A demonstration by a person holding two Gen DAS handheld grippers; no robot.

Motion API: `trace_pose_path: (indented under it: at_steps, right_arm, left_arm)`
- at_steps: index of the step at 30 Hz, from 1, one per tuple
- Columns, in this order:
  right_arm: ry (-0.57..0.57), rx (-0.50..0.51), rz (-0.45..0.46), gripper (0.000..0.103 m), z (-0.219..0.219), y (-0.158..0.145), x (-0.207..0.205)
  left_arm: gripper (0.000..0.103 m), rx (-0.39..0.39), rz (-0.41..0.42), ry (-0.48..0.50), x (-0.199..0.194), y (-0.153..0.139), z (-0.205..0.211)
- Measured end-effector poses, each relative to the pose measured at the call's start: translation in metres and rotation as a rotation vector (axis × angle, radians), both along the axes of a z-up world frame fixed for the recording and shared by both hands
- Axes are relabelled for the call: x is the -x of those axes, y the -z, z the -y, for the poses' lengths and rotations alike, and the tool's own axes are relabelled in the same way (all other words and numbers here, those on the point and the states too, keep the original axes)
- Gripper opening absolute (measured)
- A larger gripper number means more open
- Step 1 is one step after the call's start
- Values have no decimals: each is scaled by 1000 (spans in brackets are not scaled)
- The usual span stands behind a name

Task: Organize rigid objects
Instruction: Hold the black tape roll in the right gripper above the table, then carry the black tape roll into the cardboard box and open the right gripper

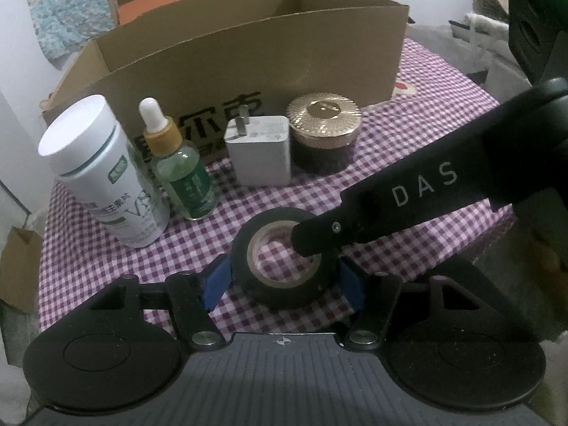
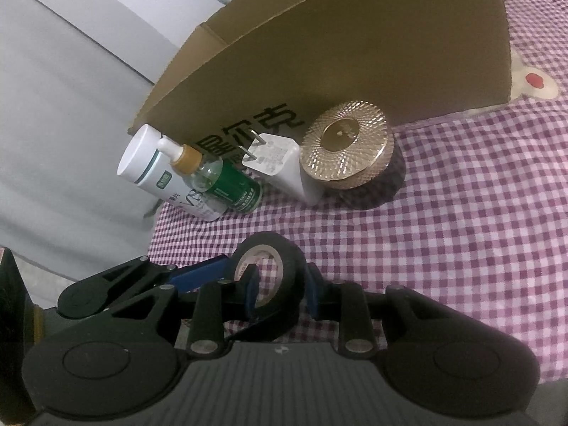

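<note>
- At the near edge of the checked cloth [image 1: 408, 149], a black tape roll [image 1: 284, 277] is being passed between grippers; the next move calls for one to let go before the other lifts it.
- The left gripper [image 1: 284, 284] has its blue pads against the roll's outer sides.
- The right gripper [image 2: 280, 287] pinches the roll's wall, one finger [image 1: 319, 238] inside the core.
- Far side: bottles, charger, jar, then the box [image 1: 248, 53].

Matt black tape roll [image 1: 284, 266]; corrugated cardboard box [image 1: 248, 71]; woven gingham cloth [image 1: 408, 163]; glossy gold-metal lid [image 1: 323, 113].
</note>
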State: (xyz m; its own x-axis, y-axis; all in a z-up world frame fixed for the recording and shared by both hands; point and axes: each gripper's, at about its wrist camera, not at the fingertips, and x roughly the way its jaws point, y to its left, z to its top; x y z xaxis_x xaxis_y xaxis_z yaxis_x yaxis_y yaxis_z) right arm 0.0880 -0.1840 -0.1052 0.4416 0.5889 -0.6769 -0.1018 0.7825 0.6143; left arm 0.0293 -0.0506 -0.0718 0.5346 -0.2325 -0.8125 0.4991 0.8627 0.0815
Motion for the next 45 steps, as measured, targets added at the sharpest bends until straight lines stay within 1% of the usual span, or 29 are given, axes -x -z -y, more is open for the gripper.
trace_pose_path:
  at_steps: [6, 15, 21, 23, 28, 45]
  right_arm:
    - [8, 15, -4, 30, 5, -3, 4]
    - [2, 24, 1, 30, 4, -3, 2]
    - [-6, 30, 16, 31, 4, -2, 1]
    - [-3, 24, 14, 30, 4, -1, 2]
    - [-5, 14, 15, 30, 7, -2, 2]
    - [-7, 13, 55, 30, 6, -20, 13]
  left_arm:
    - [66, -4, -1, 14, -3, 1, 6]
    - [66, 41, -36, -3, -17, 5, 7]
    - [65, 47, -30, -14, -18, 4, 7]
    - [65, 45, -29, -14, -15, 3, 0]
    - [65, 48, -24, -17, -12, 2, -2]
    - [65, 53, 21, -27, -1, -16, -1]
